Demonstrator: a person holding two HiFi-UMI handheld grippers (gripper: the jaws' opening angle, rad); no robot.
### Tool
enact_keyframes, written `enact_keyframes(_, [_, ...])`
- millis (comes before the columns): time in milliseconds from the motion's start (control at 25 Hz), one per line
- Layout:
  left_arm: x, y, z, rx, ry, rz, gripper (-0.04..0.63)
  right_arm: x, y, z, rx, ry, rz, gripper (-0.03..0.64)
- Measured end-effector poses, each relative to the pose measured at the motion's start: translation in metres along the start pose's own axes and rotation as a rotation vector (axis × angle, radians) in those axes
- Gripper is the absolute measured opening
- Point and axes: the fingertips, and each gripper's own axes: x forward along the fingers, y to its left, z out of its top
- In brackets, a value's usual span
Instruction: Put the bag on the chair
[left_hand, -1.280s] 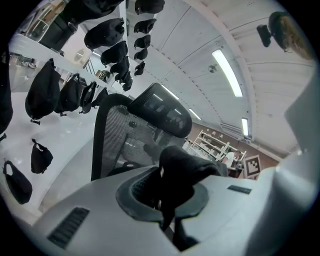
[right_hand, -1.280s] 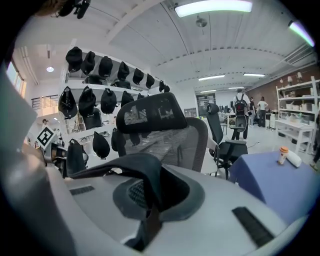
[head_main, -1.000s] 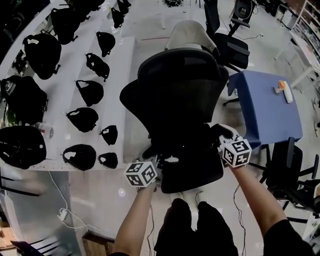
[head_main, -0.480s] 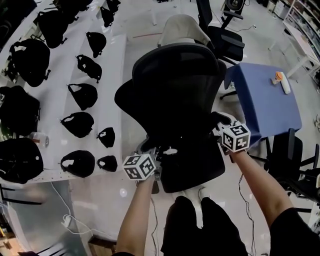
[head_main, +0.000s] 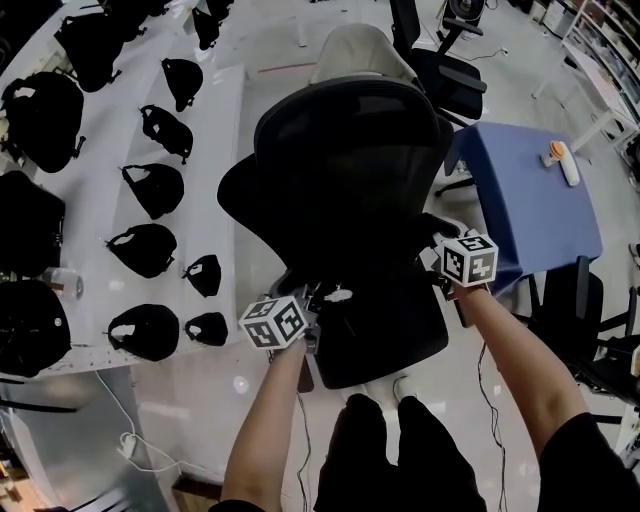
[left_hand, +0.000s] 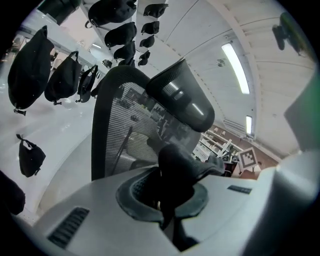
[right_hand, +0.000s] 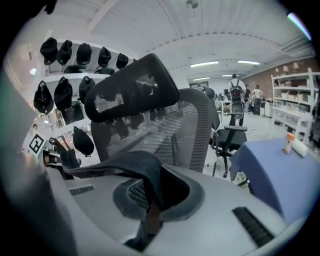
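Bag (left_hand: 182, 165) is clamped in left hand-held gripper (left_hand: 165, 212) and right hand-held gripper (right_hand: 147, 220).

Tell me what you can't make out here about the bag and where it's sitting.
- Outline of the bag: in the head view its black fabric merges with the black chair.
- Rest of the bag: both gripper views show only the pinched fabric; the left gripper and right gripper cover the rest.
- Contact with the seat: no view shows it.
- Objects on the blue table: head view, too small.
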Motion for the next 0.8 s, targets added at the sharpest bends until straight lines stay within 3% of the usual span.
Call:
enact_keyframes(80, [0.007,0.006,-0.007,0.012,0.024,0.009,0.012,0.010,-0.003,-0.005,-0.030,0.023,-0.001,0.002])
enact_keyframes(240, [0.024,0.007,-0.027,0.115,0.103,-0.011,0.012,0.024,-0.013,-0.022,-0.077,0.053,-0.027,0.003])
enact_keyframes(400, [0.036,0.028,-0.020,0.087,0.091,0.012,0.012,0.034,-0.019,-0.023,-0.079,0.030,-0.059,0.003])
enact_keyframes(600, [0.048,0.050,-0.011,0.149,0.107,0.069,0.013,0.046,-0.019,-0.027,-0.154,0.052,-0.082,0.003])
enact_keyframes(800, [0.054,0.062,-0.018,0.220,0.154,0.070,0.014,0.053,-0.022,-0.042,-0.187,0.096,-0.105,0.003])
